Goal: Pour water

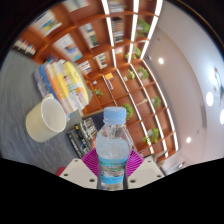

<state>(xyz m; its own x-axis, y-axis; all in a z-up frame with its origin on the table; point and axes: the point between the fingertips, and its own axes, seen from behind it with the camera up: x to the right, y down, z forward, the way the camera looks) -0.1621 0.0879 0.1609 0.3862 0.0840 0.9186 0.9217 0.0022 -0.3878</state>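
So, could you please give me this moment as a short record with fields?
held: bottle, clear, light blue cap, between the fingers
gripper: shut on bottle, pink pads pressing both its sides
cup: white, beside and beyond the bottle, mouth facing the camera
tilt: view appears tipped, ceiling lights behind the bottle
water flow: none visible

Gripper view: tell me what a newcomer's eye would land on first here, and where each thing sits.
The water bottle with its pale blue cap stands out first, clamped between the pink pads of the hand-held gripper. Just beyond the fingers to the left, a white paper cup shows its open mouth, tipped in this tilted view. Past it lie colourful packets, with bright ceiling light strips and bookshelves behind.
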